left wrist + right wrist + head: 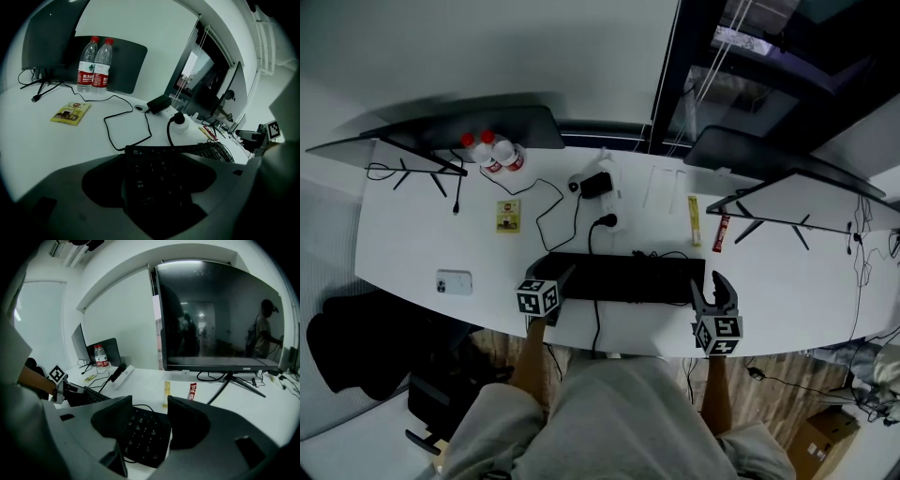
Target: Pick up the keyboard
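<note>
The keyboard point(623, 278) is laid flat on the white desk point(412, 244), with its long side parallel to the front edge, and only a narrow strip of bare desktop is left between the two. It is black, long and low, with pale legends on dark keys, and a number block is seen at its right end in the right gripper view. Its left end is placed between the widely spread jaws of the left gripper point(555, 278), and the pads are not seen to press on it. Its right end is straddled in the same way by the right gripper point(712, 289), whose jaws are also held apart. A thin black cable point(596, 328) is led from the keyboard over the front edge of the desk. Just behind the back edge a black plug point(605, 222) is inserted in a white power strip point(613, 199), and loose cable loops are spread to the left of it, so the room there is limited. Open desktop is found to the left as far as a white phone point(454, 282), and also to the right. Further back, well apart, a yellow packet point(508, 215), two water bottles point(492, 152), a yellow sachet point(695, 220) and a red sachet point(721, 232) are seen.
</note>
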